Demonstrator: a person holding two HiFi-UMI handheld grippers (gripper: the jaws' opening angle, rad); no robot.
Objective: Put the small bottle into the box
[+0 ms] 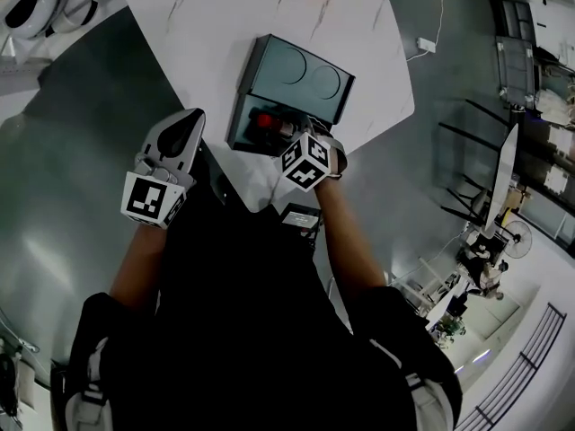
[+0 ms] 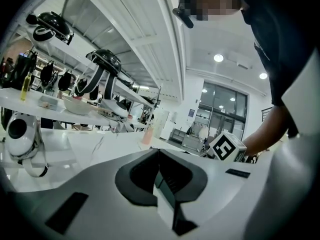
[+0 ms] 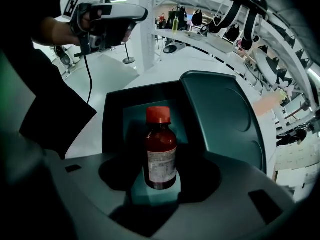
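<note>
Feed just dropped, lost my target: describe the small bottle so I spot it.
On the white table sits a dark box, lid open. At its opening, between the right tool's jaws, is the small bottle: brown, paper-labelled, the only thing with a red cap.

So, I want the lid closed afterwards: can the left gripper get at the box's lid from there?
Probably yes. The left gripper hangs shut and empty left of the box, and only bare tabletop lies between it and the open lid.
</note>
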